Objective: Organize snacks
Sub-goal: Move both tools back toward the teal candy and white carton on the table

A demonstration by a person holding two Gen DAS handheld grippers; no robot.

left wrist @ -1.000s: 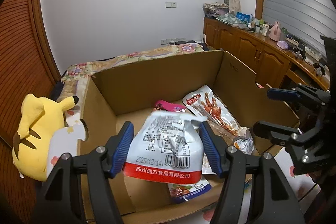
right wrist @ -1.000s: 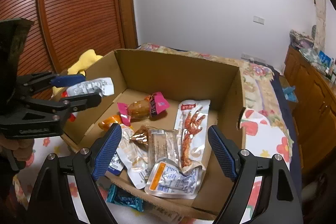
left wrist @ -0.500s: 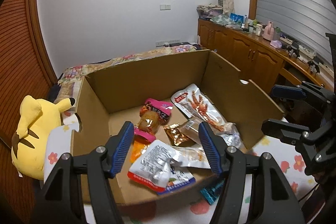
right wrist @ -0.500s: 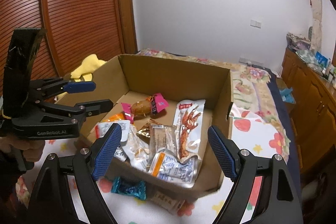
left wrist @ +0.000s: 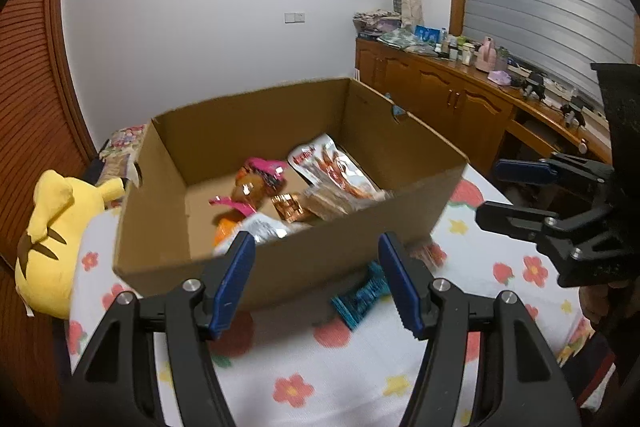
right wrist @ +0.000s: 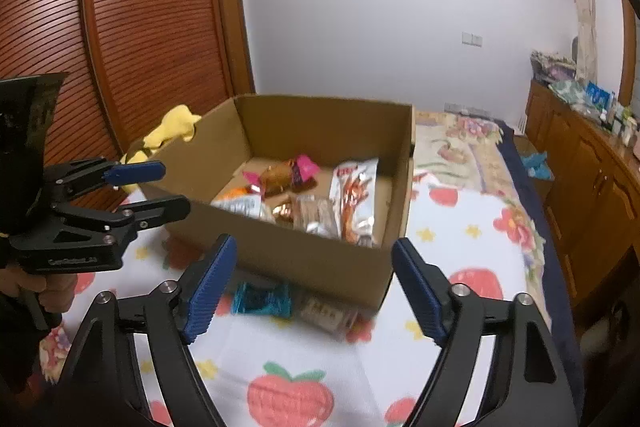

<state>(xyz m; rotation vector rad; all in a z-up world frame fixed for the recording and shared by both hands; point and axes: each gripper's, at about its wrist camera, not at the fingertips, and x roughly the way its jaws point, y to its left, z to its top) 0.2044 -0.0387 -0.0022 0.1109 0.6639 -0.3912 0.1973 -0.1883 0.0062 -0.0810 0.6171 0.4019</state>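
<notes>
The cardboard box [left wrist: 288, 267] sits at the centre of both views on a white cloth printed with strawberries and flowers [left wrist: 360, 379], open at the top, its near wall facing the cameras. Inside, toward mid-frame in the left wrist view, lie several snack packets: a pink-ended wrapper around a brown item [left wrist: 256, 183], a long white pouch with a red claw print [left wrist: 332, 171] leaning toward the right wall, a copper foil piece [left wrist: 290, 209], a clear-wrapped brown bar [left wrist: 326, 201] and a white packet with an orange one [left wrist: 256, 231] against the near wall. Outside the box, on the cloth just beside its near wall, lie a teal wrapper [right wrist: 262, 301] and, to its right, a pale printed packet [right wrist: 326, 313], blurred. The left gripper [left wrist: 316, 283] occupies the lower centre of its own view, jaws apart, nothing between them, held above the cloth in front of the box. The right gripper [right wrist: 312, 289] stands wider in its view; its jaws are closing, with nothing clamped, the two loose packets showing between them below. Each gripper appears at the edge of the other's view, gripped by a hand [right wrist: 44, 291]. A yellow plush toy [left wrist: 56, 231] lies left of the box; wooden cabinets [left wrist: 452, 103] run along the upper right.
</notes>
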